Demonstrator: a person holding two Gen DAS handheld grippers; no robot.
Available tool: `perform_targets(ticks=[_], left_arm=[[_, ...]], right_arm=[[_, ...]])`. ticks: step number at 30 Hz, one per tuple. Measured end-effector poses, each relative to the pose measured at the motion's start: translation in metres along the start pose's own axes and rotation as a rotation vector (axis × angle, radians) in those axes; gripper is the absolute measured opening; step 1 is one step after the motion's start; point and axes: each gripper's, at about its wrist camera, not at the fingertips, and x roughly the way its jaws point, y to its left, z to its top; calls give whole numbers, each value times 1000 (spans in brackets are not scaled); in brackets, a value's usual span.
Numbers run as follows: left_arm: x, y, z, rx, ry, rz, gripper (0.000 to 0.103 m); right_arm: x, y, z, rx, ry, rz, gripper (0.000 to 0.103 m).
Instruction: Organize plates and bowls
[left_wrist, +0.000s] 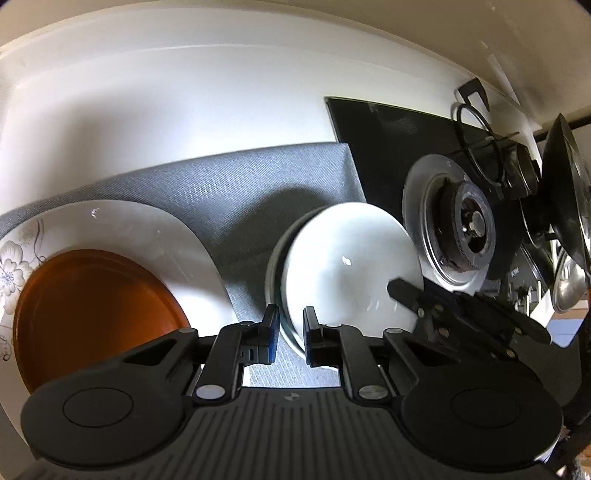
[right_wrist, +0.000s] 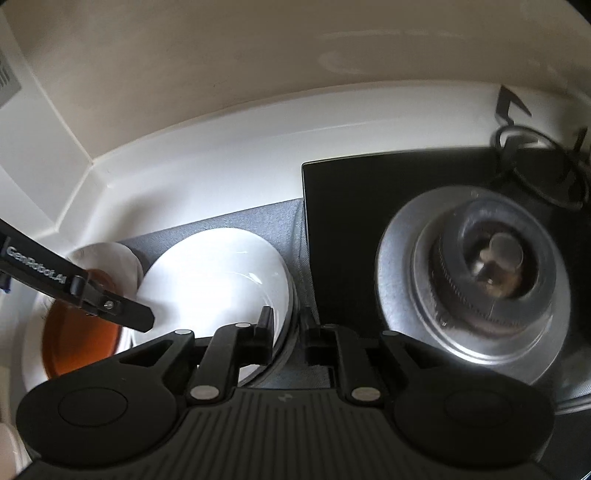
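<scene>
A white bowl (left_wrist: 343, 266) sits nested in a second bowl with a darker rim (left_wrist: 272, 273) on a grey cloth (left_wrist: 221, 192). My left gripper (left_wrist: 291, 332) is shut on the near rim of the stack, one finger inside and one outside. In the right wrist view the same white bowl (right_wrist: 218, 273) lies left of centre. My right gripper (right_wrist: 286, 325) straddles its right rim with the jaws slightly apart and not pressing. To the left, an orange plate (left_wrist: 96, 310) rests on a large white flowered plate (left_wrist: 155, 229).
A black glass hob (right_wrist: 354, 229) with a steel gas burner (right_wrist: 476, 288) borders the cloth on the right. A dark pan lid (left_wrist: 565, 192) and pot supports stand at the far right. White counter (left_wrist: 184, 110) and wall lie behind.
</scene>
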Motion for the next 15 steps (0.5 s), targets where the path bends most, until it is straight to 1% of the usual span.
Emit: perform_targets(ticks=[1, 3, 4, 6, 7, 8, 9, 12, 14, 15], left_arm=[[1, 0, 0, -1, 0, 9, 16], [7, -2, 0, 4, 4, 33, 21], [10, -2, -1, 6, 11, 42, 25], [16, -2, -1, -3, 21, 36, 26], [19, -3, -1, -4, 30, 30, 26], [22, -3, 0, -4, 37, 28, 26], [25, -4, 1, -2, 41, 32, 26], [35, -6, 3, 6, 46, 49, 27], [40, -9, 0, 26, 39, 67, 25], [41, -12, -2, 40, 36, 78, 26]], right_arm=[[1, -2, 0, 24, 8, 22, 36], [1, -9, -1, 98, 15, 76, 42], [1, -13, -2, 133, 8, 89, 42], [-3, -20, -4, 196, -33, 93, 42], [-2, -24, -5, 230, -34, 110, 42], [0, -28, -6, 264, -20, 133, 42], [4, -31, -7, 292, 1, 156, 45], [12, -29, -12, 308, 36, 169, 49], [18, -29, -14, 356, 41, 157, 45], [20, -28, -14, 359, 39, 137, 32]])
